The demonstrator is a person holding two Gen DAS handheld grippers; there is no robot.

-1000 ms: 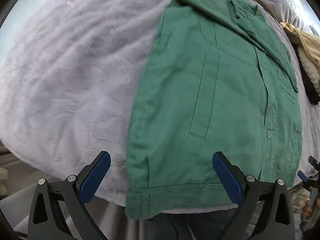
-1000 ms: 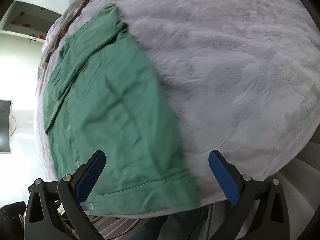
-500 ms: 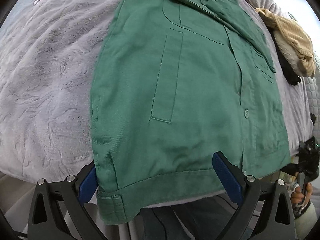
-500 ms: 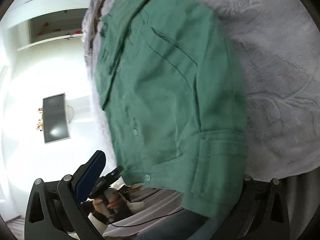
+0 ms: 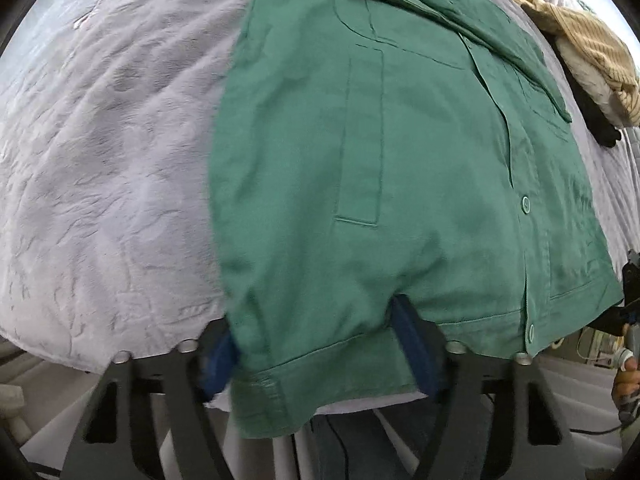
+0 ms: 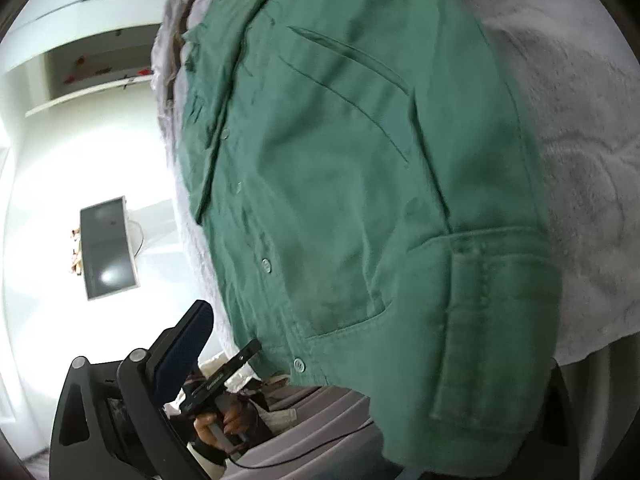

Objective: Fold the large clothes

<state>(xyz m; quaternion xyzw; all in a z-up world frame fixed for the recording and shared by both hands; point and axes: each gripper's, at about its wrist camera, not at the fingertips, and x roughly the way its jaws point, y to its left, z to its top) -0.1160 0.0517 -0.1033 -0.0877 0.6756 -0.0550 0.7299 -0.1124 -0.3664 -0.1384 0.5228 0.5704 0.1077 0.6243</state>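
A green button-up shirt lies flat on a grey plush blanket, its hem at the near edge of the bed. My left gripper points down at the hem's left corner. Its jaws are closing, with the hem bunching between the blue pads. In the right wrist view the shirt fills the middle. My right gripper straddles the other hem corner and is starting to close; one blue pad shows, the other finger is hidden behind the cloth.
A tan knitted garment and a black item lie on the bed past the shirt's far right. A hand holding the other gripper shows under the hem. A wall screen and shelves stand beyond the bed.
My left jaws have narrowed around the hem's left corner and the cloth has puckered. My right gripper has come down and turned towards the other hem corner, which now covers one finger.
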